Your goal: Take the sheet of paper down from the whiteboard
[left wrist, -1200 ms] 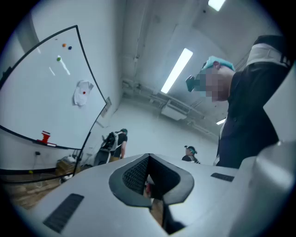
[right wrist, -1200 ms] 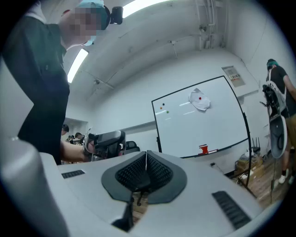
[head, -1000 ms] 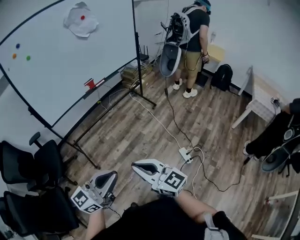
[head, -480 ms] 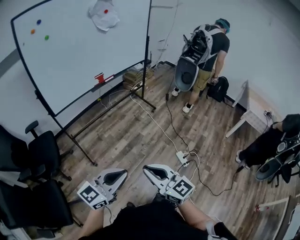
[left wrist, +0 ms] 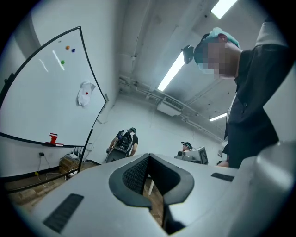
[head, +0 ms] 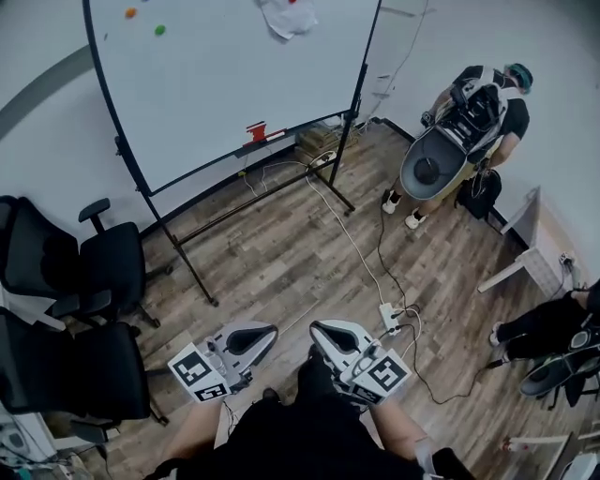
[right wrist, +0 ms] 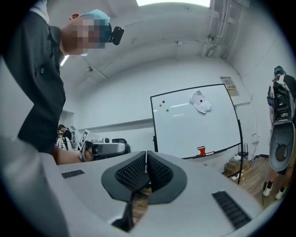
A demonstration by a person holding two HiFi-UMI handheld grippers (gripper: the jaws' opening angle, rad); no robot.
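Note:
A crumpled white sheet of paper (head: 286, 16) hangs near the top of the whiteboard (head: 216, 103), pinned by a red magnet; it also shows as the paper (left wrist: 85, 93) and the paper (right wrist: 200, 102) in the gripper views. My left gripper (head: 261, 334) and right gripper (head: 322, 330) are held low and close to my body, far from the board. Both are shut with nothing between their jaws. In the gripper views the left gripper (left wrist: 148, 157) and right gripper (right wrist: 146, 153) show their pads pressed together.
Black office chairs (head: 66, 309) stand at the left. A power strip (head: 389, 314) and cables lie on the wood floor. A person with a backpack (head: 464, 122) stands at the right; another person (head: 553, 328) sits at the far right. A red eraser (head: 256, 131) rests on the board's ledge.
The view has swung left and the whiteboard now sits nearer the middle. Both grippers have shifted right in the picture, still shut and side by side.

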